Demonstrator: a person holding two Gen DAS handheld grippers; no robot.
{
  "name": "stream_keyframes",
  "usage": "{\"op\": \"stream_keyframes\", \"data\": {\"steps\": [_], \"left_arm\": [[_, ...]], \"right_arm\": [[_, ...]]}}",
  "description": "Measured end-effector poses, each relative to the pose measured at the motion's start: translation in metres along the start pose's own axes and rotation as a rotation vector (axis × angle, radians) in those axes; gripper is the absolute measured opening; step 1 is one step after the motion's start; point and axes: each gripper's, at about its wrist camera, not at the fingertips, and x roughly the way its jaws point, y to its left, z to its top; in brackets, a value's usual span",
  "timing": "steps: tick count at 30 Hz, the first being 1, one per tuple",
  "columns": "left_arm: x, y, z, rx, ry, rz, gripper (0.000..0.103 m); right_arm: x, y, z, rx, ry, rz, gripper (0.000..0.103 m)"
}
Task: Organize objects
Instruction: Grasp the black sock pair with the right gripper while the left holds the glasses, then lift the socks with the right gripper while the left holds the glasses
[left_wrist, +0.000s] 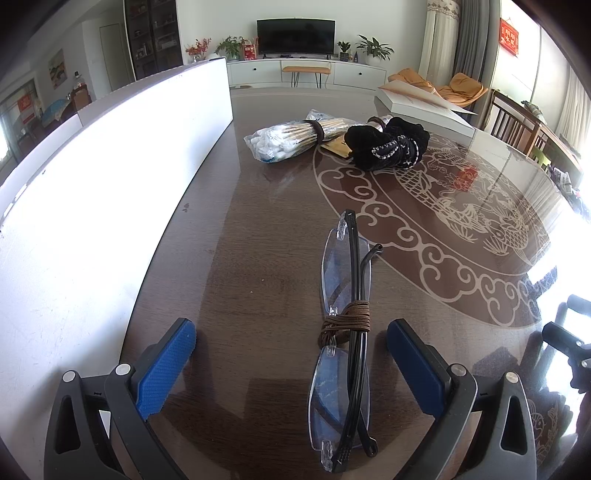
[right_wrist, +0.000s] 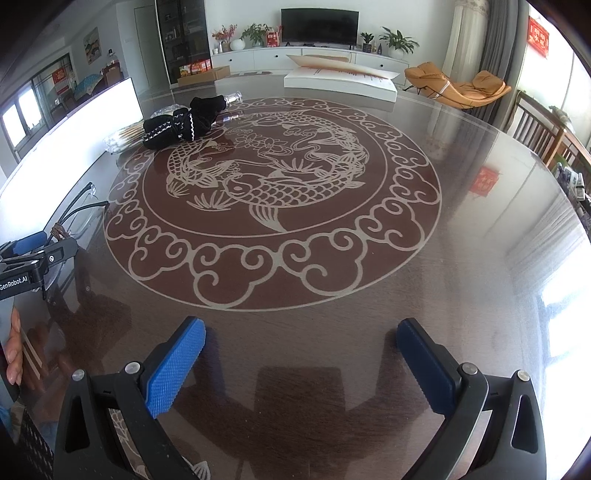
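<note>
Folded glasses (left_wrist: 343, 332), cord-bound, laid on surface (left_wrist: 258, 221) between spread pads of left claw (left_wrist: 291, 354); untouched, released. Right claw (right_wrist: 301, 354) spread wide, empty. Placement step judged done; next, retreat required, then cotton-swab bundle (left_wrist: 284, 138) approached.

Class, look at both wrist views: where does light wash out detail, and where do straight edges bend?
Left wrist view: the white box at left is blown out to blank white and its long edge curves; glare whitens the table at the right. Right wrist view: window glare bleaches the table's right side, and its far rim bows; the fish pattern stays sharp.
</note>
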Motion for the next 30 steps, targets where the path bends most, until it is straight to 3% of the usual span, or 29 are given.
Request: {"op": "stream_keyframes", "data": {"steps": [2, 7, 11, 16, 18, 19, 20, 21, 25, 30], "left_arm": [[0.0, 0.0, 0.0, 0.0, 0.0, 0.0, 0.103], [0.0, 0.0, 0.0, 0.0, 0.0, 0.0, 0.103], [0.0, 0.0, 0.0, 0.0, 0.0, 0.0, 0.103], [0.001, 0.0, 0.0, 0.0, 0.0, -0.001, 0.103], [0.001, 0.0, 0.0, 0.0, 0.0, 0.0, 0.103], [0.001, 0.0, 0.0, 0.0, 0.0, 0.0, 0.103], [0.001, 0.0, 0.0, 0.0, 0.0, -0.001, 0.103], [0.0, 0.0, 0.0, 0.0, 0.0, -0.001, 0.103], [0.001, -0.002, 0.0, 0.0, 0.0, -0.001, 0.103], [0.001, -0.002, 0.0, 0.0, 0.0, -0.002, 0.103]], "right_arm": [[0.006, 0.005, 0.028, 0.023, 0.042, 0.055, 0.103], [0.018, 0.04, 0.112, 0.084, 0.026, 0.189, 0.102], [0.042, 0.07, 0.168, 0.156, 0.038, 0.216, 0.092], [0.079, 0.086, 0.197, 0.33, 0.096, 0.258, 0.092], [0.091, 0.089, 0.198, 0.349, 0.115, 0.231, 0.09], [0.09, 0.092, 0.199, 0.333, 0.085, 0.207, 0.085], [0.089, 0.096, 0.2, 0.298, 0.079, 0.201, 0.067], [0.088, 0.101, 0.199, 0.248, 0.072, 0.188, 0.064], [0.073, 0.109, 0.18, 0.033, 0.06, 0.19, 0.059], [0.033, 0.097, 0.121, -0.287, 0.055, 0.169, 0.059]]}}
